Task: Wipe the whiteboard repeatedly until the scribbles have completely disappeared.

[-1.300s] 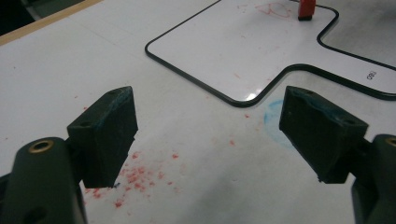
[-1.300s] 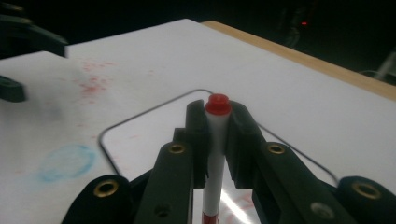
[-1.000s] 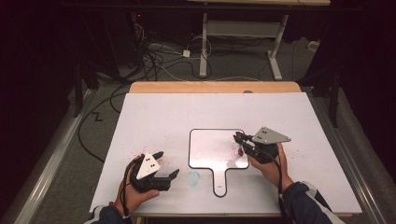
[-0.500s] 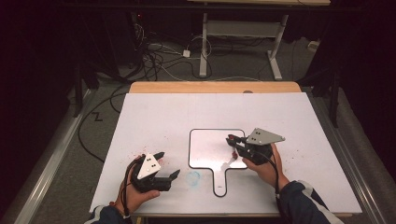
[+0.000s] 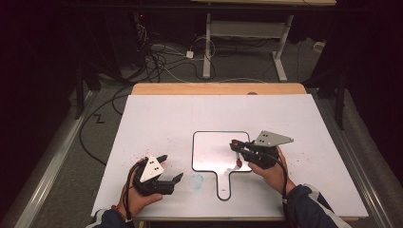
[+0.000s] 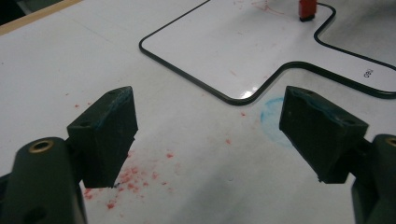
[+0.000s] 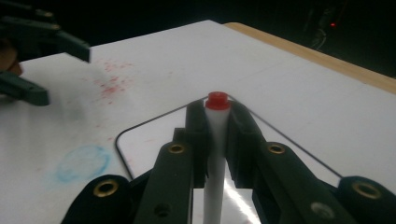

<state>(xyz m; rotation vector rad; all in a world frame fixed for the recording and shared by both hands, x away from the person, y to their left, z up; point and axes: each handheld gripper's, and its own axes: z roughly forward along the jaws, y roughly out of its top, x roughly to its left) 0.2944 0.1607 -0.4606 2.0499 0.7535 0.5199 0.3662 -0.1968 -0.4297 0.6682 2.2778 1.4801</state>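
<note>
A small whiteboard (image 5: pixel 214 149) with a black rim and a short handle lies on the white table cover. My right gripper (image 5: pixel 236 148) hovers over its right part, shut on a white marker (image 7: pixel 216 126) with a red end. The marker's red lower end (image 5: pixel 239 163) points down at the board and appears as a red tip (image 6: pixel 307 9) in the left gripper view. From the right gripper view, the jaws (image 7: pixel 217 109) clamp the marker's barrel on both sides. My left gripper (image 5: pixel 172 167) rests near the front left, open and holding nothing (image 6: pixel 208 121).
A blue smudge (image 5: pixel 196 180) marks the cover just left of the board's handle (image 5: pixel 224 187). Red specks (image 6: pixel 135 177) lie scattered under the left gripper. A wooden table edge (image 5: pixel 218 89) runs along the back, with cables and a desk frame on the floor beyond.
My right gripper has shifted a little to the left with the marker, further over the whiteboard. The left gripper has stayed where it was, still open.
</note>
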